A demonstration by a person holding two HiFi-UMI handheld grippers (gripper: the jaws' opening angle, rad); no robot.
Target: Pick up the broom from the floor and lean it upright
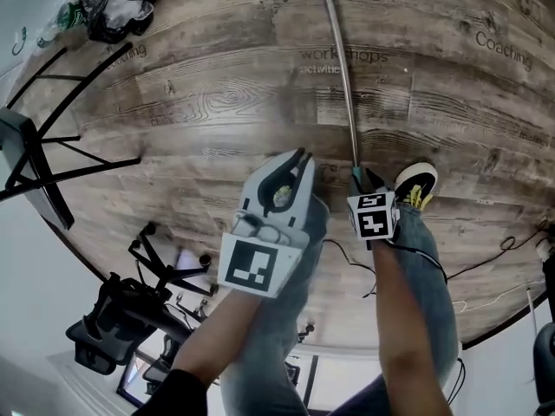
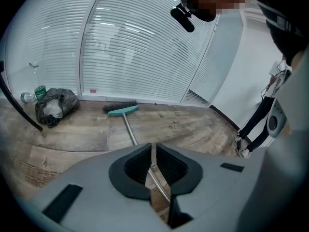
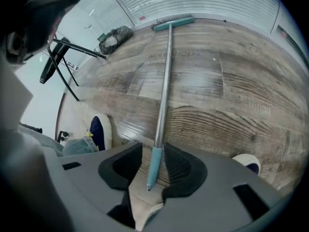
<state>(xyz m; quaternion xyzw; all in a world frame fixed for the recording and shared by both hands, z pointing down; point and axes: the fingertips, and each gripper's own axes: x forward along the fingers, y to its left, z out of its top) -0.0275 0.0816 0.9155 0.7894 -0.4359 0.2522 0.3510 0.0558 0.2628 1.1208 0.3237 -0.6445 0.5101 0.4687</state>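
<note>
Right gripper hangs over the floor with jaws apart, the teal grip at the end of the broom lying between them, untouched by either pad. Left gripper, just beside it, has its jaws together on nothing. The broom lies flat on the wood-plank floor, its metal handle running away from the person to a teal head at the foot of white blinds. Printed on the planks beside the handle are the words "workshops" and, fainter, "activities"; farther right, "Coaching". A white shoe with yellow laces stands next to the right gripper. A black bag and a green-labelled bottle sit by the blinds.
</note>
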